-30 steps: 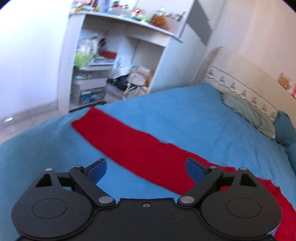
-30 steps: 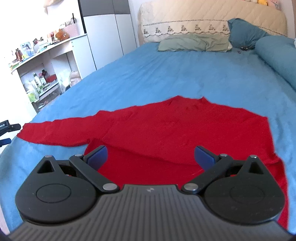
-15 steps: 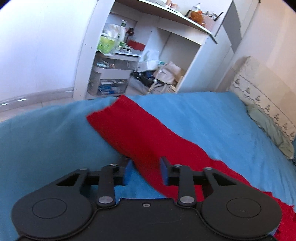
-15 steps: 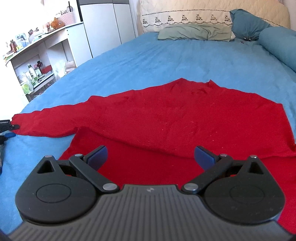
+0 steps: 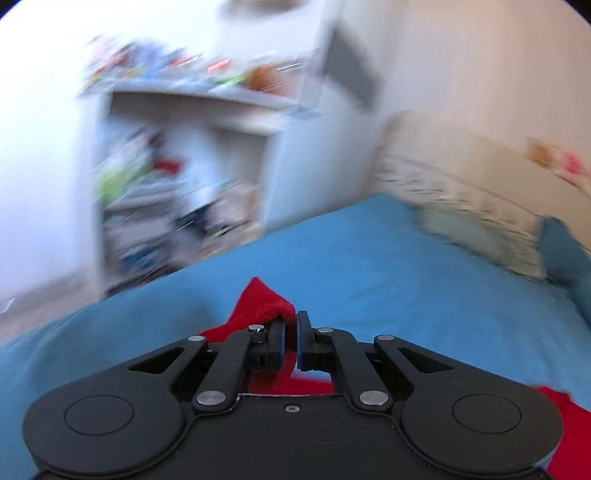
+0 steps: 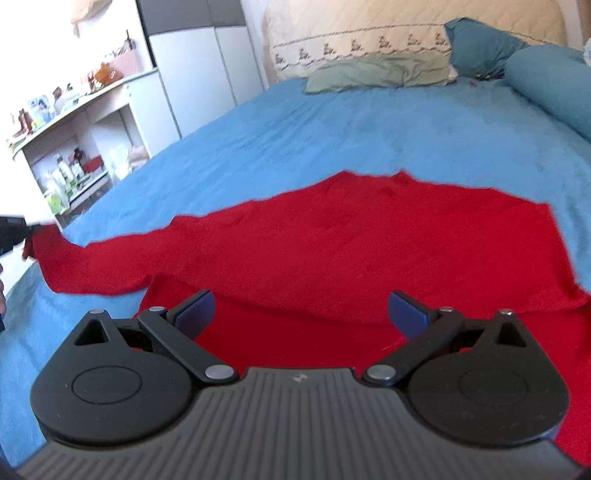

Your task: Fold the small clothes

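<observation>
A red long-sleeved top [image 6: 369, 243] lies spread on the blue bed [image 6: 332, 122], folded over along its near part. Its left sleeve [image 6: 122, 266] stretches to the left. My left gripper [image 5: 291, 325] is shut on the sleeve's cuff [image 5: 262, 302] and holds it lifted off the bed; it shows at the left edge of the right wrist view [image 6: 14, 232]. My right gripper [image 6: 299, 310] is open and empty, hovering over the near part of the top.
A white shelf unit [image 6: 74, 147] full of small items stands left of the bed, blurred in the left wrist view [image 5: 177, 177]. A green pillow [image 6: 380, 70], blue cushions [image 6: 517, 55] and a quilted headboard [image 6: 369, 33] are at the far end.
My left gripper has closed on the sleeve's cuff and lifted it, swinging quickly so its view blurs. My right gripper stayed open, shifting only slightly over the top.
</observation>
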A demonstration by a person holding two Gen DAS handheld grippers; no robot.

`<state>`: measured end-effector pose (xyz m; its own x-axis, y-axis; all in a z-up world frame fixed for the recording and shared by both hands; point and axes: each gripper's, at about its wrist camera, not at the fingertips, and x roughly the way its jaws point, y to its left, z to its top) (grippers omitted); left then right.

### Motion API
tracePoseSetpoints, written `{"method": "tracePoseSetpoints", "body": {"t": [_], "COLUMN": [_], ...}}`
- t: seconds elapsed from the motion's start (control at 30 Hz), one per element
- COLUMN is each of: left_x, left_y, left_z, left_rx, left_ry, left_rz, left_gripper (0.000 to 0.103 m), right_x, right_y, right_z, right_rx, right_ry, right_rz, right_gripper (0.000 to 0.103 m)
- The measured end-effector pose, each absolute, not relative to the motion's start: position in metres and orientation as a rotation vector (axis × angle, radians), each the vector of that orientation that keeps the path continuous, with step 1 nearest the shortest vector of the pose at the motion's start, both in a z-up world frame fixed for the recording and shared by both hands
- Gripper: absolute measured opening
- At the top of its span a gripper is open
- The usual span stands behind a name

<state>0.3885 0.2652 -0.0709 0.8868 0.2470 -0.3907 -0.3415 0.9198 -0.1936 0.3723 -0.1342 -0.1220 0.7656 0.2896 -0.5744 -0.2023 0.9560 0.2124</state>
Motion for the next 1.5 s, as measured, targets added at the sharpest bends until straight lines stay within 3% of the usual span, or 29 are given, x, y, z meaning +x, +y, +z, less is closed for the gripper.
{"method": "tracePoseSetpoints", "body": {"t": [0.17, 0.37, 0.53, 0.63, 0.67, 0.73, 0.77, 0.87, 1.0, 1.17, 1.23, 1.43, 1.5], "left_x": [0.427, 0.453, 0.455, 0.448, 0.448, 0.443, 0.441, 0.411, 0.381, 0.371, 0.374, 0.38, 0.386], "left_y": [0.113, -0.054, -0.115, -0.123, -0.123, -0.115, -0.107, -0.063, -0.006, 0.039, 0.047, 0.071, 0.075], "left_z": [-0.051, -0.11, -0.179, -0.183, -0.181, -0.171, -0.166, -0.136, -0.115, -0.141, -0.154, -0.166, -0.168], "left_rx": [-0.098, -0.009, 0.048, 0.095, 0.091, 0.068, 0.06, 0.047, 0.042, 0.03, 0.037, 0.015, 0.01], "left_ry": [0.342, 0.509, 0.665, 0.645, 0.648, 0.649, 0.641, 0.565, 0.527, 0.553, 0.584, 0.578, 0.565], "left_rz": [0.046, -0.215, -0.247, -0.246, -0.251, -0.26, -0.253, -0.195, -0.07, 0.085, 0.115, 0.182, 0.184], "left_gripper": [0.005, 0.005, 0.006, 0.008, 0.011, 0.037, 0.064, 0.102, 0.103, 0.103, 0.103, 0.103, 0.103], "right_x": [0.366, 0.356, 0.349, 0.347, 0.347, 0.348, 0.348, 0.352, 0.372, 0.411, 0.427, 0.467, 0.473], "right_y": [-0.177, -0.234, -0.271, -0.284, -0.286, -0.288, -0.288, -0.275, -0.238, -0.173, -0.152, -0.099, -0.104], "right_z": [-0.106, -0.106, -0.121, -0.129, -0.13, -0.13, -0.128, -0.114, -0.106, -0.127, -0.137, -0.166, -0.165], "right_rx": [0.165, 0.179, 0.196, 0.212, 0.216, 0.224, 0.223, 0.183, 0.03, -0.146, -0.185, -0.325, -0.258], "right_ry": [0.612, 0.612, 0.646, 0.654, 0.65, 0.638, 0.63, 0.595, 0.604, 0.658, 0.675, 0.695, 0.683], "right_rz": [0.209, 0.112, 0.079, 0.074, 0.075, 0.082, 0.085, 0.114, 0.189, 0.265, 0.283, 0.271, 0.239], "right_gripper": [0.103, 0.103, 0.103, 0.103, 0.103, 0.103, 0.103, 0.103, 0.103, 0.103, 0.099, 0.067, 0.033]}}
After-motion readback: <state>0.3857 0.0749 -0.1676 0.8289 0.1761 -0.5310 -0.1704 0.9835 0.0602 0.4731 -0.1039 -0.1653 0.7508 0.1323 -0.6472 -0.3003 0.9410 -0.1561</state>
